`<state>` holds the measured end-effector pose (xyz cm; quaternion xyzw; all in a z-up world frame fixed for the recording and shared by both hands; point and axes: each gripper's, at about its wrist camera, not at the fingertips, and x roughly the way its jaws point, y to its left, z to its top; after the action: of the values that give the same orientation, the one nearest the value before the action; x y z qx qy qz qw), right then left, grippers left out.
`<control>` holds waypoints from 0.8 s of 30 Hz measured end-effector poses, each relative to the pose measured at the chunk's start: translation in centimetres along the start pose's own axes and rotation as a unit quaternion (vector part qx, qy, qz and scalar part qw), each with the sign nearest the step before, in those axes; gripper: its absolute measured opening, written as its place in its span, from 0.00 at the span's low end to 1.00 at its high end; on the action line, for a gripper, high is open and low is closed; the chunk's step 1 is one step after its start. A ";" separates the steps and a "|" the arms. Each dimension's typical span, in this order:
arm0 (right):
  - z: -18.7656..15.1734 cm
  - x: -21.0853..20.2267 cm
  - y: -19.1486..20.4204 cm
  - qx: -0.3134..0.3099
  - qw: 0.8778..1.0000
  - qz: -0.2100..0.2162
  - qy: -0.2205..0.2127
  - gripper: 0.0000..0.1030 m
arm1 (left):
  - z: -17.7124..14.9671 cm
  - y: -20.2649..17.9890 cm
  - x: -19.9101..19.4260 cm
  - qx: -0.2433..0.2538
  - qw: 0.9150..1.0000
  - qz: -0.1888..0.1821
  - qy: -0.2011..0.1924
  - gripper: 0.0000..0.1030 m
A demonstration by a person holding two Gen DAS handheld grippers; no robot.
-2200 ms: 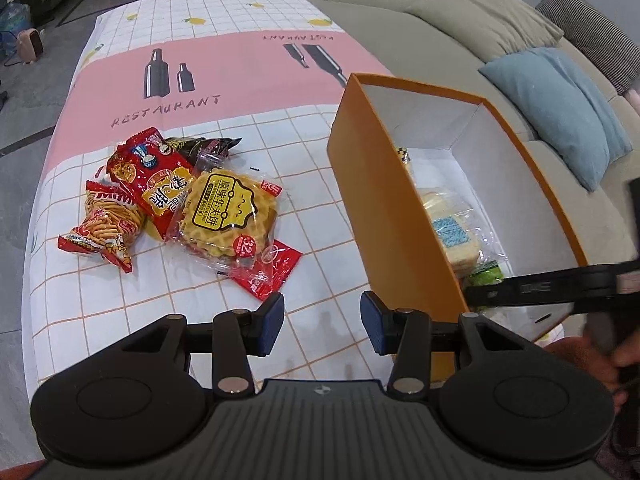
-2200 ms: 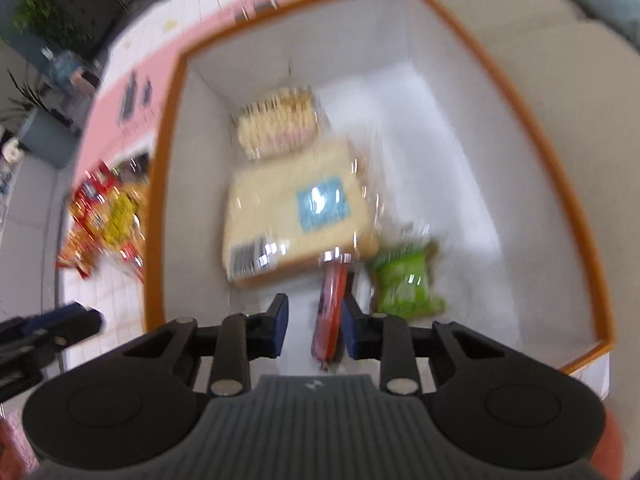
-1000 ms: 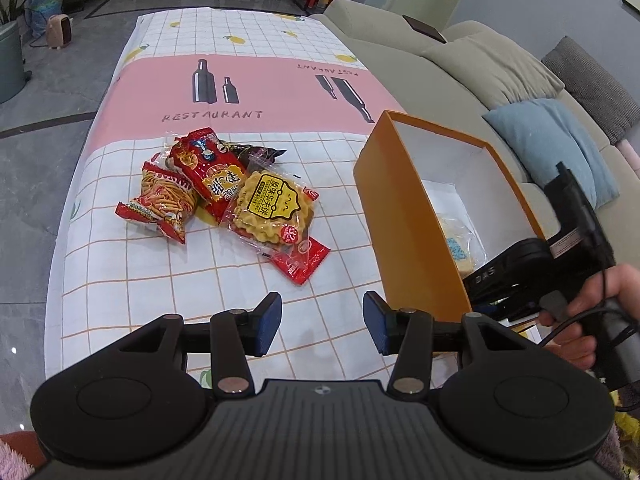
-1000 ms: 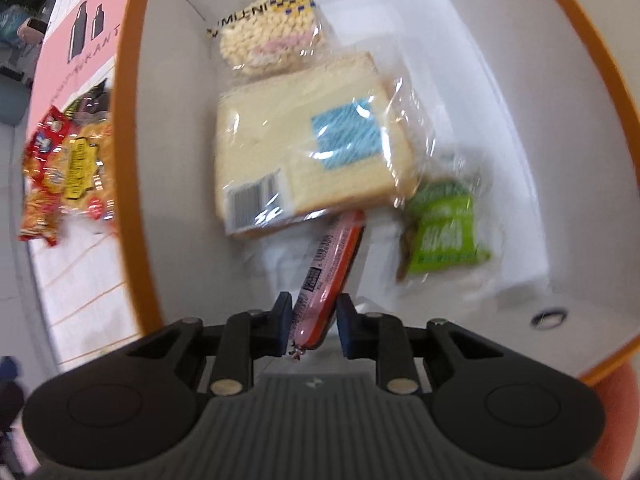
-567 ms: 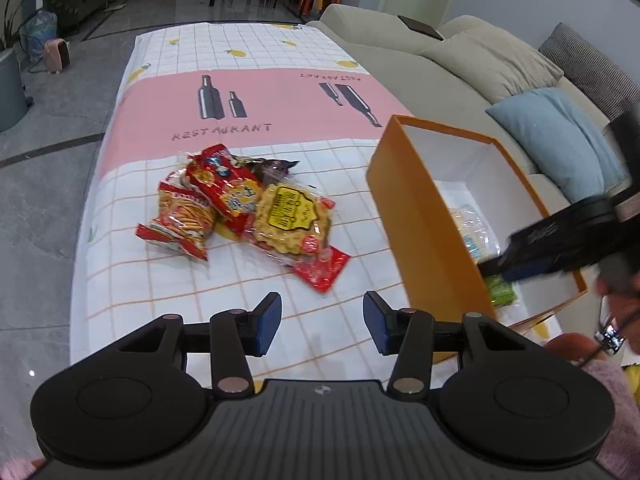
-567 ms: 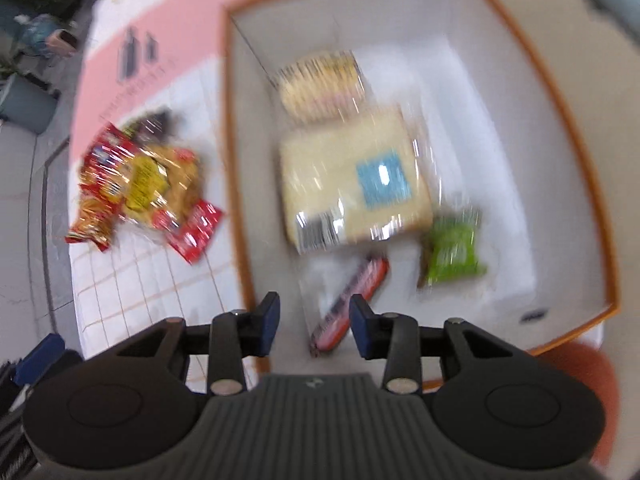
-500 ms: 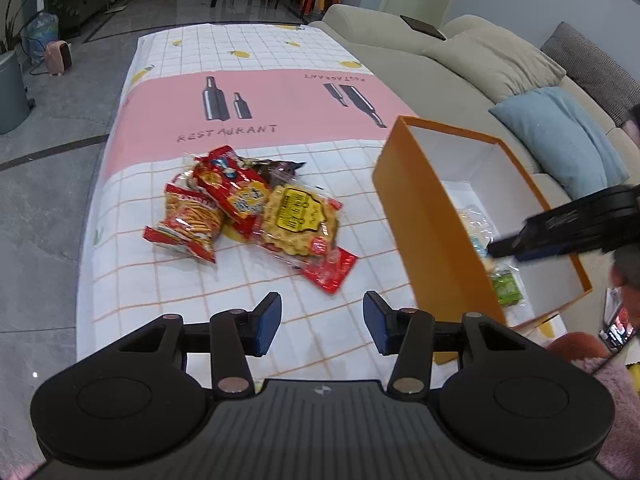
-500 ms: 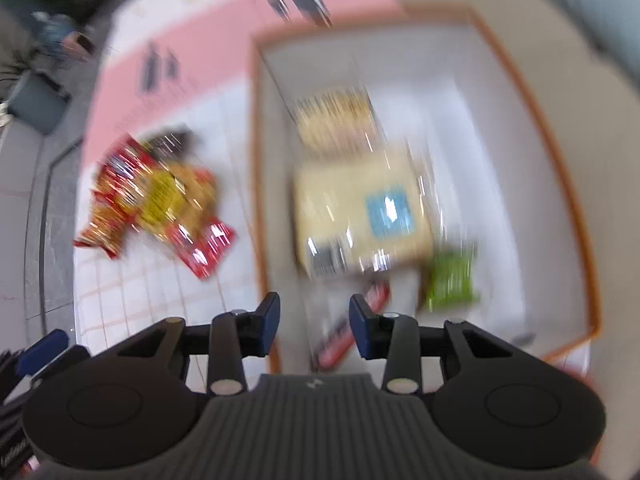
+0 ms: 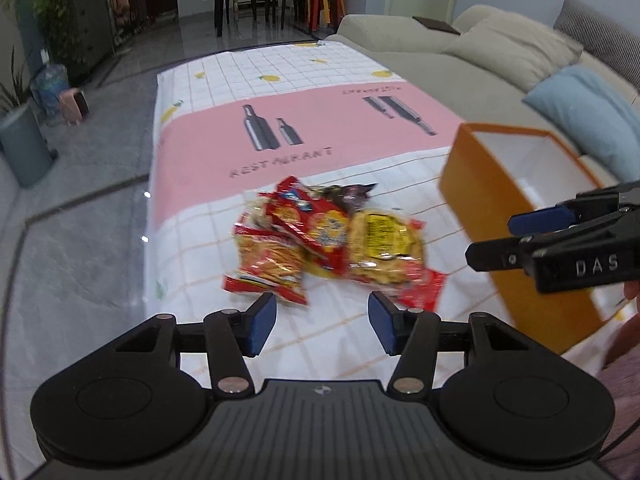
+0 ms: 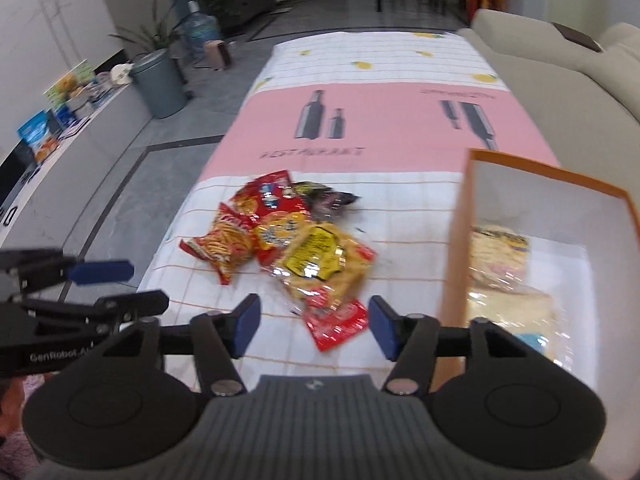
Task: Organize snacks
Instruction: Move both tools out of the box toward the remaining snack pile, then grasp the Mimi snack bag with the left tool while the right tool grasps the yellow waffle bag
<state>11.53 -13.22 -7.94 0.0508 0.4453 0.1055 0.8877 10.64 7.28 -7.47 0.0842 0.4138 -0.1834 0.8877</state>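
Checked tablecloth (image 9: pixel 224 80) over a long table, couch (image 9: pixel 432 40) along the right. We've got both grippers above the snack pile (image 9: pixel 332 244) — left gripper (image 9: pixel 322 328) jaws opening, nothing between them; right gripper (image 10: pixel 314 328) jaws opening too, empty. Orange box (image 10: pixel 456 248) sits just right of the pile, a few packets already inside. Next pick, we judge: the waffle packet (image 10: pixel 320 264), topmost and nearest the box. We'd pinch its crimped edge, not the slick middle, and lift clear of the box wall before crossing. Room's fine — bare cloth near us and beyond the pile; the table's left edge is close to the chip bag (image 10: pixel 224 246).
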 end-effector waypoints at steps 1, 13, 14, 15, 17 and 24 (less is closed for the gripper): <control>0.0 0.9 0.3 -0.008 1.000 0.001 -0.004 0.64 | 0.1 0.1 0.4 0.007 1.000 0.006 -0.002 0.61; -0.8 10.0 4.3 -0.155 0.988 -0.025 -0.014 0.76 | 1.4 2.0 7.2 0.009 1.000 0.018 0.002 0.63; -0.6 10.4 4.4 -0.161 0.986 -0.029 -0.016 0.78 | 1.5 2.0 7.9 0.015 1.000 0.019 0.009 0.63; -0.5 10.9 4.5 -0.168 0.985 -0.034 -0.019 0.81 | 1.5 2.1 8.7 0.019 0.999 0.018 0.019 0.63; -0.1 11.8 4.7 -0.182 0.982 -0.048 -0.024 0.86 | 1.5 2.4 10.1 0.018 0.999 0.014 0.041 0.65; 0.7 14.3 4.3 -0.181 0.982 -0.049 -0.007 0.87 | 2.0 2.6 12.2 0.041 0.997 0.033 0.061 0.77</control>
<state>19.75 -5.68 -17.88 -0.1314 0.4150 0.1407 0.8892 20.29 5.97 -15.56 0.1450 0.4562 -0.1656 0.8622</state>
